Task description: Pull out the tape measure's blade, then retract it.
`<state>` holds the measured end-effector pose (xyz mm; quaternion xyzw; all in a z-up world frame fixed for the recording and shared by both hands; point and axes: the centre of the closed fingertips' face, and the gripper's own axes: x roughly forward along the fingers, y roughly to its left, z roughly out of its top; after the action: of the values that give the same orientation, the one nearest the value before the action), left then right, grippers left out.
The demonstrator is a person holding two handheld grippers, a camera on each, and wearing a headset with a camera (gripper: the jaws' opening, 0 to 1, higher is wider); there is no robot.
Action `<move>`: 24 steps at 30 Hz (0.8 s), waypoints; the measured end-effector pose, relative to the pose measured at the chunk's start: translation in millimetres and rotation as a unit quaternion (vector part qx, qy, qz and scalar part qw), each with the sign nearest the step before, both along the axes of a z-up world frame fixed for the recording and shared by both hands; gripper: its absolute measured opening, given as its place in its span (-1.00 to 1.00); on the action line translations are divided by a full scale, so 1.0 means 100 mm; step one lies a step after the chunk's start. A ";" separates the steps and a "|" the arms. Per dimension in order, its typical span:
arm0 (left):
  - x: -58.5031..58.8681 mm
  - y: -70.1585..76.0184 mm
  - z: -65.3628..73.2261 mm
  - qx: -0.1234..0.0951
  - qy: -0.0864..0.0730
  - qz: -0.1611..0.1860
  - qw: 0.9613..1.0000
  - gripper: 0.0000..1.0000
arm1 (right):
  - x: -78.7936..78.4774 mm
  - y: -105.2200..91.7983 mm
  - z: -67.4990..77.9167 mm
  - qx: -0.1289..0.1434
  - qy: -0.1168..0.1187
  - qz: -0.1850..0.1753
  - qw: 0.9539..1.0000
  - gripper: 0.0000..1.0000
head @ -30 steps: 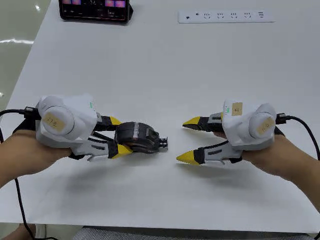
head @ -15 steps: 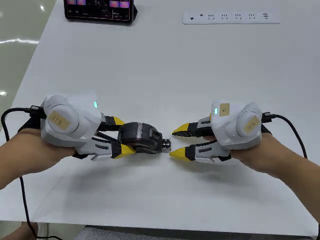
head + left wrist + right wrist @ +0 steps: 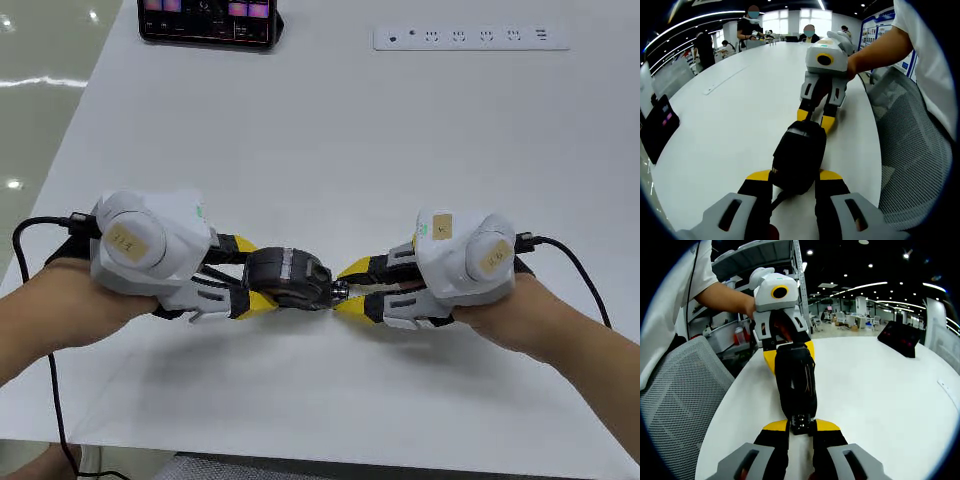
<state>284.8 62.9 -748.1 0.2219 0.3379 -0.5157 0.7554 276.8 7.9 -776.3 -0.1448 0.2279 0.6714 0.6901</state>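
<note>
Tablet [image 3: 210, 18], power strip [image 3: 470, 38] beyond tape measure [image 3: 287, 276]

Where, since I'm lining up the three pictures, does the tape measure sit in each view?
Head view: tape measure below centre, slightly left of the middle.
Left gripper view: tape measure at centre, held just above that view's jaws.
Right gripper view: tape measure at centre, running up from the jaws.
Shared landmark: dark screen top left; far left; right.
</note>
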 end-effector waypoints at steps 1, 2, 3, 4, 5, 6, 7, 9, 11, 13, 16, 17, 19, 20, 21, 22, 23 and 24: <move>0.00 0.00 0.00 0.000 0.000 0.000 1.000 -0.46 | 0.01 0.00 0.00 0.000 0.000 -0.003 1.000 -0.73; 0.00 0.00 0.00 0.000 0.000 -0.001 1.000 -0.46 | 0.01 0.00 0.00 0.001 0.000 -0.002 1.000 -0.73; 0.00 0.00 0.00 -0.001 0.000 0.000 1.000 -0.46 | 0.00 0.00 0.00 0.002 0.001 -0.004 1.000 -0.73; 0.00 0.00 0.00 -0.001 0.000 0.000 1.000 -0.46 | 0.00 0.00 0.00 0.003 0.001 -0.005 1.000 -0.74; 0.00 0.00 0.00 -0.002 0.000 0.000 1.000 -0.46 | 0.00 0.00 0.00 0.003 0.000 -0.005 1.000 -0.74; 0.00 0.00 0.00 -0.001 0.000 0.000 1.000 -0.46 | 0.00 0.00 0.00 0.004 -0.001 -0.005 1.000 -0.75; 0.00 0.00 0.00 -0.001 0.000 -0.001 1.000 -0.46 | 0.00 0.00 0.00 0.004 -0.001 -0.005 1.000 -0.75; 0.00 0.00 0.00 -0.001 -0.001 -0.001 1.000 -0.47 | 0.00 0.00 0.00 0.004 -0.004 -0.005 1.000 -0.75; 0.00 0.00 0.00 -0.001 -0.001 -0.001 1.000 -0.47 | 0.00 0.00 0.01 0.004 -0.006 -0.005 1.000 -0.76; 0.00 0.00 0.00 0.000 -0.002 -0.002 1.000 -0.47 | 0.01 0.00 0.01 0.004 -0.007 -0.005 1.000 -0.76; -0.02 -0.01 -0.03 0.027 -0.024 -0.020 0.999 -0.51 | 0.02 -0.01 0.02 0.002 -0.006 -0.008 1.000 -0.77; 0.01 -0.02 -0.02 0.021 -0.019 -0.010 1.000 -0.51 | 0.02 -0.01 0.02 0.001 -0.005 -0.007 1.000 -0.78; 0.03 0.02 -0.02 0.020 -0.020 -0.011 1.000 -0.51 | 0.02 -0.01 0.03 0.001 -0.008 -0.004 1.000 -0.78; 0.03 0.01 -0.02 0.020 -0.019 -0.011 1.000 -0.51 | 0.02 -0.01 0.03 0.001 -0.008 -0.004 1.000 -0.78; 0.03 0.03 -0.01 0.020 -0.020 -0.009 1.000 -0.51 | 0.02 -0.01 0.03 0.001 -0.008 -0.004 1.000 -0.78; 0.03 0.04 -0.01 0.020 -0.020 -0.009 1.000 -0.51 | 0.03 -0.01 0.03 0.001 -0.008 -0.004 1.000 -0.78; 0.03 0.03 -0.01 0.019 -0.018 -0.008 1.000 -0.51 | 0.03 -0.01 0.03 0.001 -0.009 -0.004 1.000 -0.78; 0.02 0.03 0.00 0.019 -0.017 -0.009 1.000 -0.52 | 0.03 -0.01 0.03 0.001 -0.009 -0.004 1.000 -0.78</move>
<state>287.1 65.7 -748.3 0.2481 0.3327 -0.5116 0.7523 279.7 6.4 -773.8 -0.1498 0.2215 0.6678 0.6947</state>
